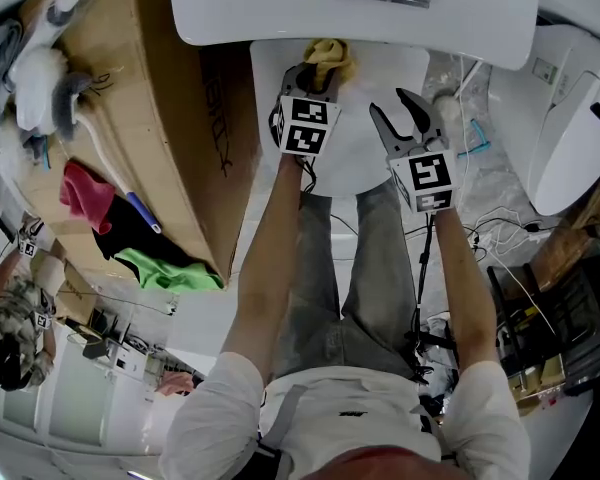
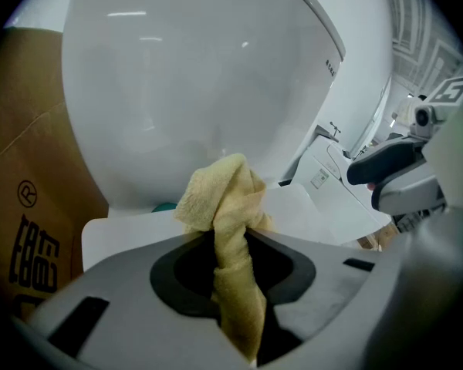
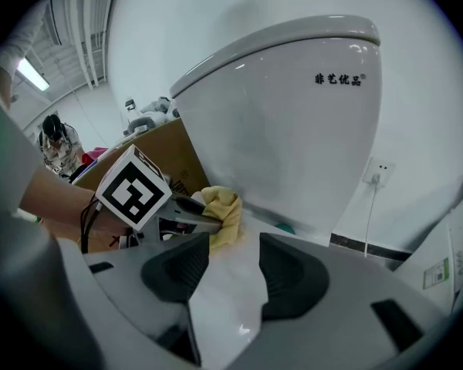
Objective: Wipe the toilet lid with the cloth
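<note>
Cloth (image 2: 225, 206): pale yellow terry with a fuzzy nap, twisted into a thick rope and bunched into a knobbly wad at the top (no flat part is spread out).
Cloth, place: it is pinched between the left jaws. One strand runs back between them toward the camera, and the bunched head pokes out just past the tips.
Left gripper (image 1: 316, 70): its jaws are closed tight on the cloth, the dark pads pressing it from both sides.
Right gripper (image 3: 235, 262): its jaws stand well apart and hold nothing; only bare white surface shows in the gap.
Toilet lid (image 1: 365, 158): white, glossy and shut, lying under both pairs of jaws. From the right gripper view the cloth's wad seems to rest on it, ahead and to the left of the right jaws.
Toilet tank (image 3: 293, 129): white and rounded, straight ahead of both pairs of jaws, close behind the cloth (small dark print sits near its top edge).
Left gripper seen from the right: its marker cube and jaws lie just left of and beyond the right jaws' tips.
Cardboard box (image 1: 170, 118): brown, to the left of the left jaws and beside the toilet, with red, black and green rags on its top.
</note>
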A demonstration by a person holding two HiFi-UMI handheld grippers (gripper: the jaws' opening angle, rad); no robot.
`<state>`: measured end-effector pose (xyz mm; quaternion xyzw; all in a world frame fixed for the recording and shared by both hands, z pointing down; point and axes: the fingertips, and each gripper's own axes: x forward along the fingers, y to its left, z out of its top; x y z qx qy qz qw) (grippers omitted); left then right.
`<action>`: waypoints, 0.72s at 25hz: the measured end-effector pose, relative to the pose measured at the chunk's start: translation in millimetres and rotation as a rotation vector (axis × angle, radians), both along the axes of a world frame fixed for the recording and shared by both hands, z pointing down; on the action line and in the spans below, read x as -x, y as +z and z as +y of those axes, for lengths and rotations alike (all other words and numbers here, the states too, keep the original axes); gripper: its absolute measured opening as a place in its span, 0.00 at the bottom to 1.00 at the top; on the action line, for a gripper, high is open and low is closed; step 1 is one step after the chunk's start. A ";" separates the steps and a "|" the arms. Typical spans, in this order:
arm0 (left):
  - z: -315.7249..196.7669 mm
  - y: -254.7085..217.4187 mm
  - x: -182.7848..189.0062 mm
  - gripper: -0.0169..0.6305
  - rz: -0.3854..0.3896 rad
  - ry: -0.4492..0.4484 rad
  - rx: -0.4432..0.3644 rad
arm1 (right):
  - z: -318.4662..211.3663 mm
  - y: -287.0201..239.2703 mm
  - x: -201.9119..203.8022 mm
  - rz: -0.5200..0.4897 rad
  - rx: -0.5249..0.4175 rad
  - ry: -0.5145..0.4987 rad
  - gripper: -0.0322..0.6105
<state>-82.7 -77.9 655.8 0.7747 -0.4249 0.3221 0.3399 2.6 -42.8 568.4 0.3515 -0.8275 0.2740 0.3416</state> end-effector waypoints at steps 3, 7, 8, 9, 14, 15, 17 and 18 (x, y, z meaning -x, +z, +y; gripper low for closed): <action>0.0 0.8 17.0 0.20 -0.005 -0.029 0.001 | 1.1 -0.1 7.2 0.001 0.002 -0.006 0.39; 0.4 1.1 39.2 0.20 -0.013 -0.064 0.003 | 3.1 0.2 14.0 0.006 0.003 -0.016 0.39; 0.6 1.3 43.3 0.20 -0.015 -0.069 0.003 | 3.5 0.4 15.2 0.007 0.004 -0.017 0.39; 0.8 1.4 47.0 0.20 -0.018 -0.072 0.002 | 3.8 0.7 16.3 0.007 0.001 -0.019 0.39; 0.7 1.3 64.4 0.20 -0.031 -0.092 0.000 | 4.3 -0.5 22.8 0.008 0.003 -0.023 0.39; 1.0 1.4 68.0 0.20 -0.033 -0.096 0.001 | 4.4 -0.7 24.4 0.008 0.004 -0.025 0.39; 1.9 1.7 74.6 0.20 -0.038 -0.104 0.003 | 4.6 -1.7 28.3 0.007 0.003 -0.029 0.39; 2.4 1.9 78.0 0.20 -0.042 -0.107 0.004 | 4.4 -2.5 30.5 0.005 0.002 -0.030 0.39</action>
